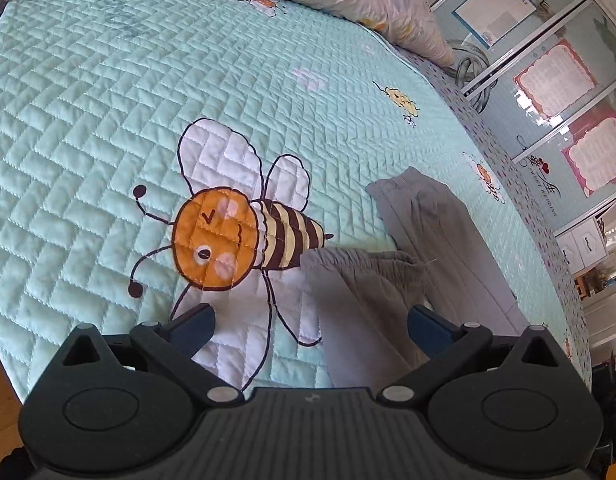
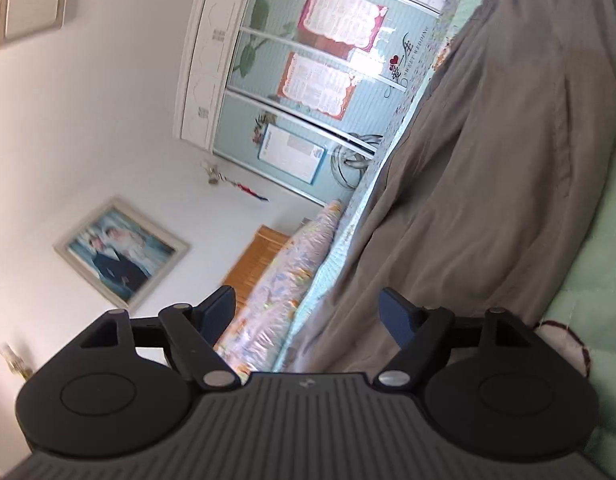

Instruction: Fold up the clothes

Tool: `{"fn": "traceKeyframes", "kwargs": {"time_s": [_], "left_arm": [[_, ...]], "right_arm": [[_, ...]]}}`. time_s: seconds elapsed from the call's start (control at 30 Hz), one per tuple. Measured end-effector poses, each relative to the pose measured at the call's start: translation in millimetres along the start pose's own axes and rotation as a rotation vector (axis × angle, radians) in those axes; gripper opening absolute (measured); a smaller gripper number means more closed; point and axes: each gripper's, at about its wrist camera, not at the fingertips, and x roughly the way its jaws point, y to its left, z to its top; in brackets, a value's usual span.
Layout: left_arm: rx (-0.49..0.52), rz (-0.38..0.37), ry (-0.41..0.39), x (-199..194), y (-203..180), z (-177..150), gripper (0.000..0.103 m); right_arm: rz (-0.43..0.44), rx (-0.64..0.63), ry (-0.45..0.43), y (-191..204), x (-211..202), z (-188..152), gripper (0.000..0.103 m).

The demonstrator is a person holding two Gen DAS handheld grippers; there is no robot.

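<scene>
Grey trousers on bee-print quilt, apparently a bedroom

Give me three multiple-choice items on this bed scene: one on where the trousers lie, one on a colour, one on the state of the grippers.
1. Where do the grey trousers lie on the quilt?
A. over the pillow
B. right of the big bee picture
C. on the floor

2. What is the quilt's main colour?
A. pale green
B. red
C. black

3. How are the left gripper and right gripper?
A. both shut on cloth
B. one open, one shut
C. both open, holding nothing

Answers: 1 B, the trousers lie beside the bee in the left wrist view. 2 A, most of the quilt is pale green. 3 C, both grippers' fingers stand wide apart.
</scene>
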Motion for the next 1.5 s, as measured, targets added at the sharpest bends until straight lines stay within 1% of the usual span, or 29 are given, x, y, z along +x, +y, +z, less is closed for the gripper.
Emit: {"fn": "traceKeyframes", "kwargs": {"time_s": [0.07, 0.13, 0.23, 0.3, 0.33, 0.37, 0.47, 0.53, 0.57, 0.6, 0.63, 0.7, 0.77, 0.8, 0.83, 0.93, 0.97, 1.0, 1.03, 1.07, 1.1, 1.13, 1.2, 1.23, 1.27, 1.33, 1.4, 1.47, 1.5], "left_arm": [[-0.033, -0.035, 0.011, 3, 2, 4, 0.102], [-0.064, -0.103, 0.012, 5, 3, 7, 0.102], [-0.055, -0.144, 0.006, 10, -1, 9, 0.099], [-0.038, -0.163, 0.004, 15, -4, 9, 0.085], [-0.042, -0.180, 0.006, 18, -4, 8, 0.081], [-0.051, -0.194, 0.014, 22, -4, 8, 0.073], [-0.084, -0.201, 0.042, 33, -2, 5, 0.064], [-0.098, -0.214, 0.046, 38, 0, 3, 0.052], [-0.101, -0.220, 0.051, 41, 1, 2, 0.029], [-0.090, -0.221, 0.066, 43, 0, 1, 0.001], [-0.079, -0.218, 0.070, 42, -2, 0, 0.003], [-0.056, -0.223, 0.039, 31, -5, -4, 0.002], [-0.023, -0.233, -0.011, 6, -8, -8, 0.002], [0.008, -0.224, -0.034, -8, -10, -11, 0.002], [0.047, -0.200, -0.048, -22, -11, -15, 0.002], [0.162, -0.052, -0.076, -59, -4, -32, 0.003], [0.196, 0.004, -0.062, -61, 1, -36, 0.006], [0.222, 0.055, -0.009, -55, 5, -38, 0.008], [0.206, 0.077, 0.055, -48, 14, -39, 0.008], [0.173, 0.063, 0.106, -44, 24, -38, 0.009], [0.142, 0.046, 0.116, -46, 31, -38, 0.012], [0.128, 0.038, 0.099, -50, 34, -36, 0.015], [0.147, 0.064, 0.034, -64, 31, -32, 0.029], [0.154, 0.069, -0.001, -71, 28, -29, 0.032], [0.160, 0.068, -0.043, -78, 25, -27, 0.037], [0.166, 0.043, -0.130, -93, 25, -21, 0.053], [0.167, 0.001, -0.193, -98, 18, -12, 0.082], [0.228, -0.058, -0.204, -93, 7, -3, 0.089], [0.292, -0.087, -0.189, -84, 1, -1, 0.090]], "right_arm": [[-0.004, -0.007, 0.004, 0, 1, 1, 0.080], [0.000, -0.001, 0.000, -3, 0, 1, 0.080], [-0.002, -0.003, 0.001, -4, 2, 1, 0.080], [0.000, -0.006, -0.007, -4, 22, -18, 0.080], [0.001, -0.008, -0.011, -4, 32, -27, 0.080], [0.002, -0.007, -0.012, -4, 33, -27, 0.080], [0.005, -0.005, -0.012, -5, 35, -23, 0.080], [0.007, -0.004, -0.012, -6, 37, -20, 0.080], [0.009, -0.003, -0.013, -6, 38, -19, 0.080], [0.010, -0.003, -0.013, -6, 38, -18, 0.080], [0.011, -0.002, -0.013, -7, 39, -17, 0.080], [0.012, -0.002, -0.013, -6, 40, -15, 0.080], [0.011, -0.002, -0.013, -5, 39, -14, 0.080], [0.011, -0.003, -0.012, -5, 38, -12, 0.080], [0.011, -0.003, -0.012, -5, 37, -11, 0.080], [0.009, -0.003, -0.012, -6, 34, -8, 0.080], [0.009, -0.003, -0.012, -6, 33, -8, 0.080], [0.009, -0.001, -0.012, -6, 33, -8, 0.080], [0.009, -0.001, -0.010, -8, 29, -5, 0.080], [0.009, -0.001, -0.007, -10, 25, -2, 0.080], [0.010, -0.001, -0.005, -11, 21, 1, 0.080], [0.009, -0.001, -0.004, -11, 20, 2, 0.080], [0.008, -0.002, -0.004, -11, 19, 2, 0.080], [0.008, -0.002, -0.004, -12, 18, 3, 0.080], [0.008, -0.001, -0.004, -12, 18, 3, 0.080], [0.010, 0.001, -0.005, -13, 16, 4, 0.080], [0.011, 0.003, -0.006, -14, 16, 4, 0.080], [0.013, 0.005, -0.006, -15, 16, 4, 0.080], [0.014, 0.007, -0.006, -15, 17, 4, 0.080]]}}
